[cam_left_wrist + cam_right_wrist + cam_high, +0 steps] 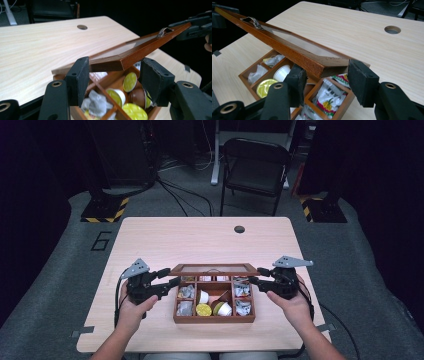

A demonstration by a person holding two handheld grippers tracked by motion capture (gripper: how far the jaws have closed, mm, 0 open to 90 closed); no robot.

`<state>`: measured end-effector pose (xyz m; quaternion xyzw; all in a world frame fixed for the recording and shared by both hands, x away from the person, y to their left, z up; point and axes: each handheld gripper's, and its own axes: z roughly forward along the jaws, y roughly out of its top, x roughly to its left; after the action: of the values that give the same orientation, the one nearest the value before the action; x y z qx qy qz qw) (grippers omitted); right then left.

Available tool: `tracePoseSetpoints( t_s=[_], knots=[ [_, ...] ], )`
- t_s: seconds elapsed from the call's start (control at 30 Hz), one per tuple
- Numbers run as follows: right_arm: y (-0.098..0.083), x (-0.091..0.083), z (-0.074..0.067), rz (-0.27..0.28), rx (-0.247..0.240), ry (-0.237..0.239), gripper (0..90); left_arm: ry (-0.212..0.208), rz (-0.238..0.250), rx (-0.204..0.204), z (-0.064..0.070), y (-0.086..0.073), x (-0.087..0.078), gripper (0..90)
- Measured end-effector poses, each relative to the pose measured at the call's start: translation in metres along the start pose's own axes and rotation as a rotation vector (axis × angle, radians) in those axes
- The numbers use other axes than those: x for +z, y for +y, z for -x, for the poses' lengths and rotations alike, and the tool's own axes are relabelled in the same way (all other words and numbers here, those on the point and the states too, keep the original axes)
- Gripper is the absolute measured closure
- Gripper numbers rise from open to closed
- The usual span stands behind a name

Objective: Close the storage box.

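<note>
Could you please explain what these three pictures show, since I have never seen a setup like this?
A person sits at a wooden table and holds a hand tool in each hand, each ending in two black padded jaws. The left tongs and right tongs appear in the picture taken from above. The other two pictures come from small cameras riding on each tool, looking along its jaws. On the table stands a wooden box with compartments of coffee capsules and tea sachets. Its hinged, glass-panelled lid is tilted partly open. Each tool has one end of the lid's front edge between its jaws, which stand apart from it rather than clamped.
</note>
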<state>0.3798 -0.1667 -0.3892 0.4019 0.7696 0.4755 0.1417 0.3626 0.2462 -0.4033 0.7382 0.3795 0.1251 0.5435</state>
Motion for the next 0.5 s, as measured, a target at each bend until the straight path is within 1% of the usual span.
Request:
tracePoseSetpoints(
  t_s=[0.07, 0.1, 0.13, 0.2, 0.27, 0.37, 0.5],
  knots=[
    [-0.007, -0.001, -0.002, -0.002, -0.004, 0.003, 49.4, -0.002, -0.011, -0.002, 0.002, -0.006, -0.001, 42.7],
    [-0.01, -0.002, -0.003, -0.003, -0.004, 0.004, 49.4, -0.002, -0.011, -0.002, 0.002, -0.006, -0.001, 43.6],
    [-0.014, -0.003, -0.004, -0.004, -0.005, 0.006, 49.4, 0.0, -0.02, -0.012, 0.004, -0.012, -0.002, 45.0],
    [-0.02, -0.003, -0.005, -0.005, -0.003, 0.008, 49.4, 0.0, -0.026, -0.02, 0.005, -0.017, -0.003, 45.2],
    [-0.026, -0.004, -0.006, -0.005, -0.004, 0.009, 49.2, 0.001, -0.032, -0.015, 0.007, -0.021, -0.003, 45.1],
    [-0.033, -0.004, -0.007, -0.008, -0.012, -0.002, 49.2, 0.013, -0.039, -0.01, 0.007, -0.027, -0.004, 44.8],
    [-0.039, -0.004, -0.009, -0.019, -0.017, -0.001, 49.2, 0.037, -0.05, -0.017, 0.007, -0.035, -0.005, 44.5]
  ],
)
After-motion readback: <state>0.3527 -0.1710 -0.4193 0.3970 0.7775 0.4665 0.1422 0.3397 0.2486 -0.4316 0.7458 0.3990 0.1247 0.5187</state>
